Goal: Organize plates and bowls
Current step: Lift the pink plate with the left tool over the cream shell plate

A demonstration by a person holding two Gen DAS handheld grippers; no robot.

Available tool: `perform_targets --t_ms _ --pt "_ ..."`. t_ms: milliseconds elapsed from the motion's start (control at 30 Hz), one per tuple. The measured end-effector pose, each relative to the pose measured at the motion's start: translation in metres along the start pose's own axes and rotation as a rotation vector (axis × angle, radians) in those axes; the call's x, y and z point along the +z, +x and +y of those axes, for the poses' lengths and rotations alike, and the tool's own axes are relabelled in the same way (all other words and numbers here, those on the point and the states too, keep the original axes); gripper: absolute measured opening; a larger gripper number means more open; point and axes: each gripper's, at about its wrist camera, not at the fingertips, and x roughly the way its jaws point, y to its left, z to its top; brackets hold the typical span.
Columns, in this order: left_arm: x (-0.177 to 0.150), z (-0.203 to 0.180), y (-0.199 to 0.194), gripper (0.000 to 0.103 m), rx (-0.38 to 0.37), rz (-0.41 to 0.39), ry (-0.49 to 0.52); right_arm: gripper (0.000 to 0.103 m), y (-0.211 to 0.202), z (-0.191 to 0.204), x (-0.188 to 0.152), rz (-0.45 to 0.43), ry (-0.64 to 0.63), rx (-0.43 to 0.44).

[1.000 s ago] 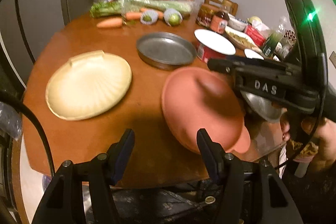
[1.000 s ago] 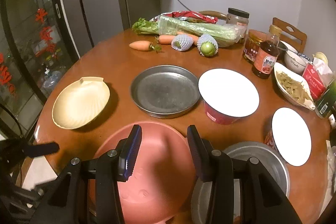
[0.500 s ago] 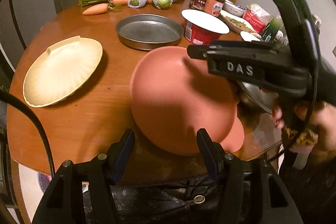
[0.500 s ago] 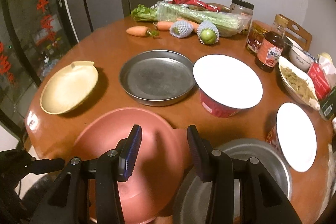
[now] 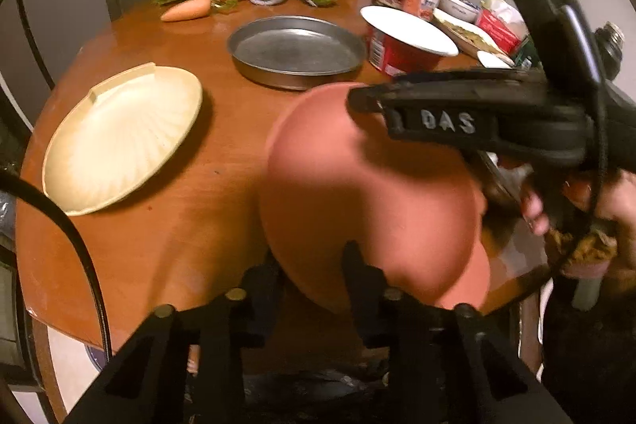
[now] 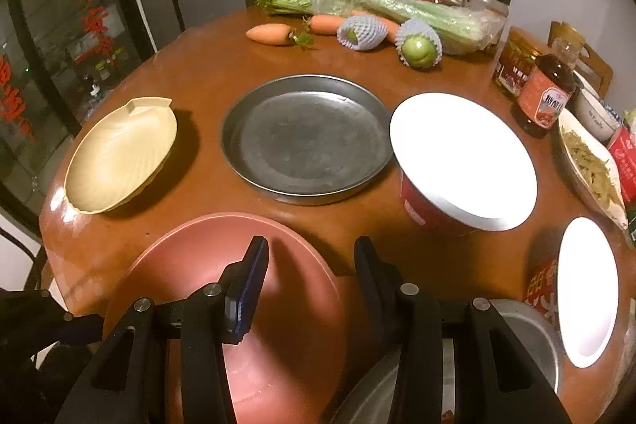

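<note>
Terracotta-pink plate [image 5: 369, 193] sits nearest both cameras, at the near edge of the round wooden worktop [image 5: 167, 225], tilted with its right side resting over the rim of a steel bowl [image 6: 528, 332]. Left gripper [image 5: 314, 265]: fingers have just clenched; in the left wrist view they straddle the plate's near rim, one finger [image 5: 270, 277] below and one [image 5: 357, 277] against the pink surface, so I read this as a grasp on the plate, though motion blur hides the contact line. One second ago the same fingers stood wide apart and short of the rim. Right gripper [image 6: 310, 265]: fingers part-open, unchanged in spread, with the plate's upper edge between them; pad contact is not visible, so I cannot tell whether it grips. A person's hand [image 5: 572, 201] holds that tool at the right. Compared with the earlier frames, both cameras have sunk closer to the plate, and it fills more of each view. Judgement: the left grasp being taken means the plate can now be carried by two points or handed over, so the lift toward a stack is probably the step in hand. Farther out, untouched: cream shell-shaped dish [image 6: 119, 157] left, grey metal pan [image 6: 306, 138] centre, white plate [image 6: 461, 157] on a red cup, then carrots and celery [image 6: 397, 6] at the far edge.
</note>
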Motion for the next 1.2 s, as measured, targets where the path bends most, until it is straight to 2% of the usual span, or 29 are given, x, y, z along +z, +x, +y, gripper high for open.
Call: perform_targets --t_ms 100,333,600,767,800,867,933,1200 --pt "0.004 0.009 0.002 0.024 0.003 -0.001 -0.014 0.046 0.002 0.002 0.001 0.01 0.01 0.039" --pt "0.014 0.032 0.002 0.024 0.031 -0.025 -0.042 0.047 0.005 0.012 0.002 0.024 -0.002 0.027" --pt "0.023 0.056 0.003 0.024 0.101 -0.063 -0.051 0.047 0.011 0.028 0.003 0.048 -0.014 0.048" --pt "0.023 0.064 -0.01 0.024 0.079 -0.103 -0.064 0.046 0.01 0.034 0.002 0.05 -0.015 0.062" --pt "0.021 0.065 -0.014 0.025 0.077 -0.109 -0.068 0.046 0.009 0.033 0.001 0.05 -0.01 0.061" --pt "0.018 0.068 -0.019 0.033 0.083 -0.11 -0.078 0.046 0.007 0.031 0.0 0.041 -0.001 0.066" --pt "0.014 0.07 -0.021 0.052 0.073 -0.101 -0.099 0.046 0.004 0.029 -0.002 0.035 0.001 0.067" --pt "-0.007 0.066 -0.013 0.053 0.046 -0.038 -0.16 0.036 -0.001 0.026 -0.01 0.024 -0.023 0.037"
